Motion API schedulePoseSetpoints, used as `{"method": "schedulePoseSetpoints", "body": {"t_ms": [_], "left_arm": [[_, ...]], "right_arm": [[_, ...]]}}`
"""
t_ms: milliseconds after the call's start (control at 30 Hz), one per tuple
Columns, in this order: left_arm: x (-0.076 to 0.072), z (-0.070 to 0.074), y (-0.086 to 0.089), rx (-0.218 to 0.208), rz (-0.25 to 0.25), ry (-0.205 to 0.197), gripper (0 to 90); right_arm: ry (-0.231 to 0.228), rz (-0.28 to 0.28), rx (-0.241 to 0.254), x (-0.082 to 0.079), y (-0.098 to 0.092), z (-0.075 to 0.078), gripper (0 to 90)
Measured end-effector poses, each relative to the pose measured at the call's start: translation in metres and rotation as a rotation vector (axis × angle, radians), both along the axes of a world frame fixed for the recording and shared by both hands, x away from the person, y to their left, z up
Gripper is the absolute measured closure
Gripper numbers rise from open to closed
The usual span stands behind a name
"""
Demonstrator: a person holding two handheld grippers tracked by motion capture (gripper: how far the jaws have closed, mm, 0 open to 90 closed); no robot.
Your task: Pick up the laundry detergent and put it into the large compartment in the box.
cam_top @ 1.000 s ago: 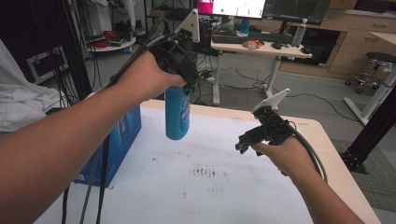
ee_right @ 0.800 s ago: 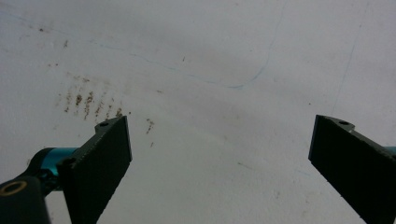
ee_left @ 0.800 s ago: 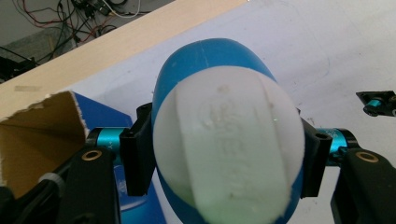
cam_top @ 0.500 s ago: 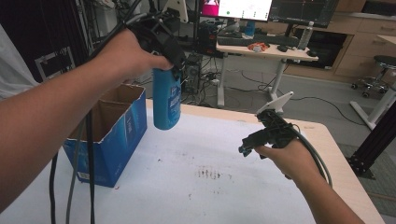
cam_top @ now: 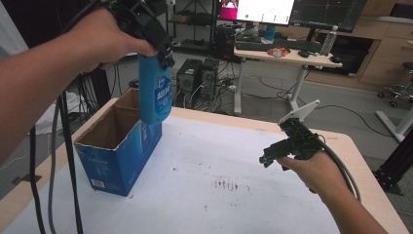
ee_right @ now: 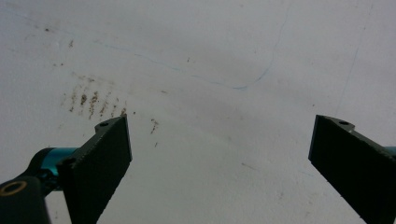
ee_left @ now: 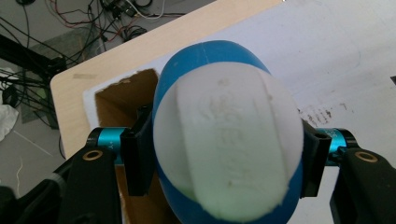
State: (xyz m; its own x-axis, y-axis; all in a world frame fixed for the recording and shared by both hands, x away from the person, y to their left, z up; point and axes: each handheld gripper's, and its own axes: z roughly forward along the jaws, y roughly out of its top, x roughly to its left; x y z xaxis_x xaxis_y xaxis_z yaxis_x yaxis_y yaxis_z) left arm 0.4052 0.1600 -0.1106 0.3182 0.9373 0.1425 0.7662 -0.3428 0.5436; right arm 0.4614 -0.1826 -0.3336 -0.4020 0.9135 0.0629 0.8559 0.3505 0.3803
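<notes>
A blue bottle (cam_top: 155, 92) with a white cap (ee_left: 229, 144) hangs upright in the air, and my left gripper (cam_top: 160, 51) is shut on it near the top. In the left gripper view both black jaws press the bottle's sides. The bottle hangs over the right rim of an open blue cardboard box (cam_top: 114, 146), whose brown inside (ee_left: 123, 95) lies below it. Over the right part of the white table top (cam_top: 219, 195) my right gripper (cam_top: 267, 158) is held open, with nothing between its fingers (ee_right: 100, 161).
Brown smudges (cam_top: 226, 184) mark the white sheet near the middle. Black cables (cam_top: 63, 161) hang down at the left of the box. Beyond the table's far edge stand a desk (cam_top: 287, 56) with monitors, computer towers and a stool.
My left hand has carried the bottle up and to the left, from over the table to above the box's right rim. The right gripper has stayed where it was.
</notes>
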Motion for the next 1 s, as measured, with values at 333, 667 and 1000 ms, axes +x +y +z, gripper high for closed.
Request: {"method": "schedulePoseSetpoints", "body": {"t_ms": [333, 667, 1000], "left_arm": [[-0.010, 0.000, 0.031, 0.005, 0.007, 0.019, 37.2], [-0.017, -0.010, 0.061, 0.029, -0.031, 0.044, 37.2], [-0.016, -0.024, 0.083, 0.003, -0.042, 0.059, 37.3]], "right_arm": [[0.005, 0.016, 0.003, -0.002, 0.006, 0.000, 5.0], [-0.003, 0.016, 0.006, -0.004, 0.006, 0.002, 5.1], [-0.006, 0.024, 0.006, -0.005, 0.008, 0.002, 5.0]]}}
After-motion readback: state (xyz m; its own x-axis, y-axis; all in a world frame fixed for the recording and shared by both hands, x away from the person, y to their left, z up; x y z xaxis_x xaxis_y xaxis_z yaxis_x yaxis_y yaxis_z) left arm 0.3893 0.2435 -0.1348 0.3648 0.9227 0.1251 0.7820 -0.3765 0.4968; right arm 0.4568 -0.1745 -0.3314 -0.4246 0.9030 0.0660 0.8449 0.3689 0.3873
